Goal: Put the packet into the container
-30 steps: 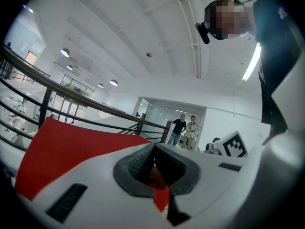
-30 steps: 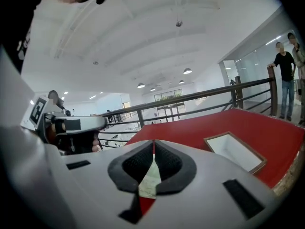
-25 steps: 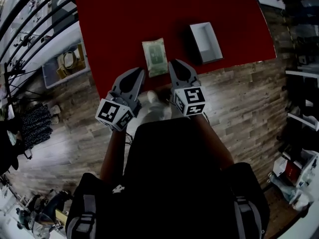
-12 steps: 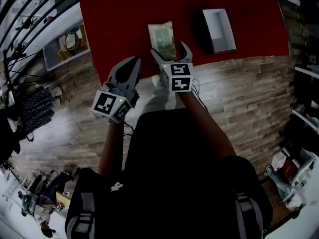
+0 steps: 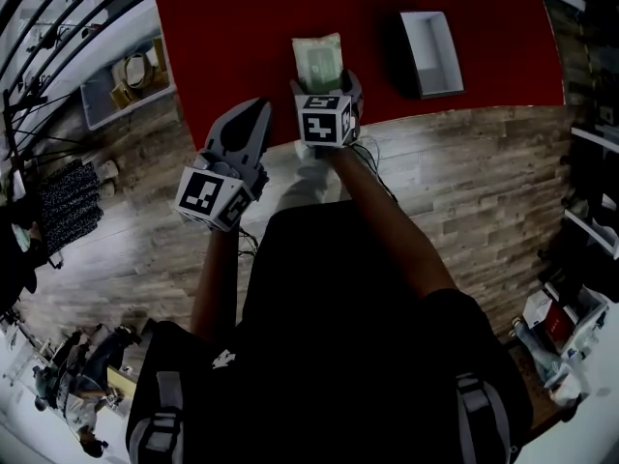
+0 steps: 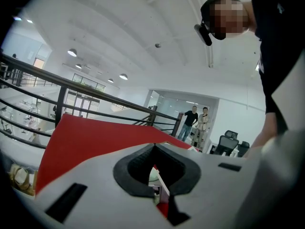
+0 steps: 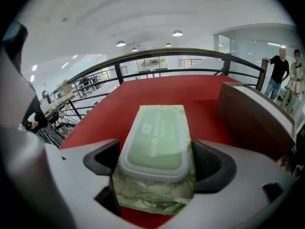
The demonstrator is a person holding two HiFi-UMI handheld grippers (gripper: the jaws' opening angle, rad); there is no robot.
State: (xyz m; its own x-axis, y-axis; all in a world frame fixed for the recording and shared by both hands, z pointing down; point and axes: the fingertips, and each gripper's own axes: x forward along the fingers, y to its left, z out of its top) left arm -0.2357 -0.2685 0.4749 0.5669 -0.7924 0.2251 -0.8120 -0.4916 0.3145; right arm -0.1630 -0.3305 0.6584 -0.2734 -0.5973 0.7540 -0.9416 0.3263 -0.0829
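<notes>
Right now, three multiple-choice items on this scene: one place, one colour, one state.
1. In the head view, the container lies where from the packet? A left; B right; C beneath.
2. The surface under them is: A red; B blue; C grey.
3. The right tongs are: A shut on the packet; B open over the container; C open round the packet.
Key: 1 B, it sits on the packet's right. 2 A, plainly red. 3 C, the jaws have just been opening, the packet between them with gaps either side.

"HAND AND WIPES" on packet lid (image 7: 155, 144)
</notes>
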